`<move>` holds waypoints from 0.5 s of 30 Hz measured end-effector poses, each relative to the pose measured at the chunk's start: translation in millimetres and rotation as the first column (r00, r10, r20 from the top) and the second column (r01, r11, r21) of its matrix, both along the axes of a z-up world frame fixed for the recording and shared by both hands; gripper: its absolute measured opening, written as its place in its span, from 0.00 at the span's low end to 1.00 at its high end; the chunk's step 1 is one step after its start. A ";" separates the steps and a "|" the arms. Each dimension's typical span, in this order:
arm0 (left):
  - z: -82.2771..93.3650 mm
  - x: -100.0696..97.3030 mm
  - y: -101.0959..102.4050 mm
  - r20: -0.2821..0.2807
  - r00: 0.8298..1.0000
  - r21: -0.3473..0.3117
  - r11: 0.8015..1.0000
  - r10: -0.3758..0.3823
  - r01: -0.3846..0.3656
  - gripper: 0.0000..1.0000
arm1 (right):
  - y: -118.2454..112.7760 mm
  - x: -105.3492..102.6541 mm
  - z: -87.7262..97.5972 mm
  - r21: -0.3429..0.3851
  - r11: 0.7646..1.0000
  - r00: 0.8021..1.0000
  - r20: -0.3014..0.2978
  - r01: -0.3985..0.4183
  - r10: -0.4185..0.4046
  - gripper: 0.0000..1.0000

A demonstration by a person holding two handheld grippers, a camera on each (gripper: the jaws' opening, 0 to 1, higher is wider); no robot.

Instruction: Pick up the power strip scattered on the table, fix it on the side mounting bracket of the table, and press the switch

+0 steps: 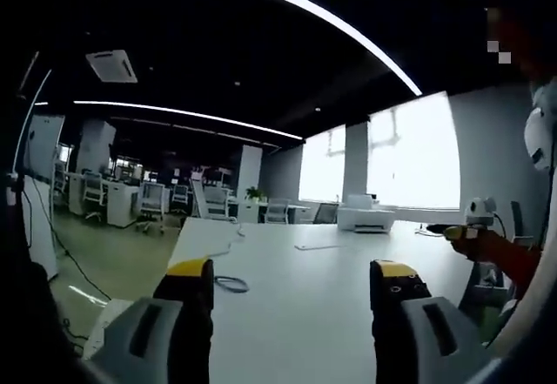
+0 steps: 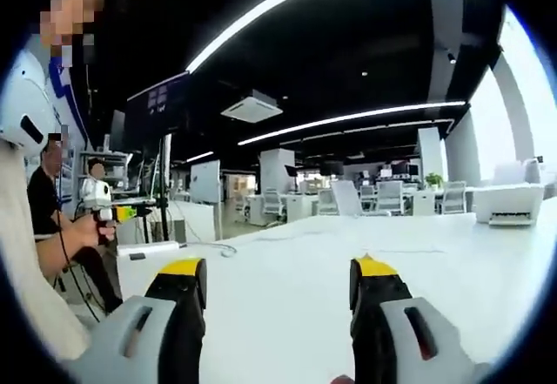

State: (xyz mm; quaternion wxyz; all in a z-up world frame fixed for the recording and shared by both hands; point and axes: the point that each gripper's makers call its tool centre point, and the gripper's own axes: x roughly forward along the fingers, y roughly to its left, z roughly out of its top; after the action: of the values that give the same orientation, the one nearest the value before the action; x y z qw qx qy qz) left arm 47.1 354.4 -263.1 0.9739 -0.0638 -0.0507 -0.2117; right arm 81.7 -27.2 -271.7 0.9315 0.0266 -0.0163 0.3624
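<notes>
Left gripper view: left gripper (image 1: pixel 291 284) over white table (image 1: pixel 305 314), jaws wide apart, nothing between. Coiled cable (image 1: pixel 231 284) on table just past left jaw. White printer (image 1: pixel 365 217) at far edge, by bright windows. Another person's hand (image 1: pixel 487 245) at right with a tool.

Right gripper view: right gripper (image 2: pixel 277 286) likewise spread, nothing held. Power strip (image 2: pixel 150 248) lying at table's far left edge, cable (image 2: pixel 222 248) trailing beside. Person (image 2: pixel 43 218) seated at left; printer (image 2: pixel 509 203) at right.
</notes>
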 end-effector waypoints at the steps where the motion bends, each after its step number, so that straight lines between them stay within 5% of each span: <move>1: -1.2 0.4 -1.6 0.001 1.000 0.000 1.000 -0.005 0.005 0.77 | -1.8 -0.6 0.1 0.001 1.000 1.000 0.000 0.004 -0.004 0.63; 7: -17.1 7.2 -4.2 -0.035 0.999 0.003 1.000 -0.011 0.011 0.77 | -14.3 -0.6 -3.8 0.001 1.000 1.000 -0.003 0.026 -0.026 0.63; 15: -8.4 7.5 -11.5 -0.029 0.999 0.021 0.999 -0.037 0.037 0.77 | -12.5 0.3 0.9 0.019 1.000 1.000 0.004 0.018 -0.018 0.63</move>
State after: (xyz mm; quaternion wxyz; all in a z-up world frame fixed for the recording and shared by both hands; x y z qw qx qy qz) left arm 54.6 342.9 -271.5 0.9711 -0.0571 -0.0331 -0.2292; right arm 81.9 -39.8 -270.8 0.9343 0.0345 -0.0219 0.3541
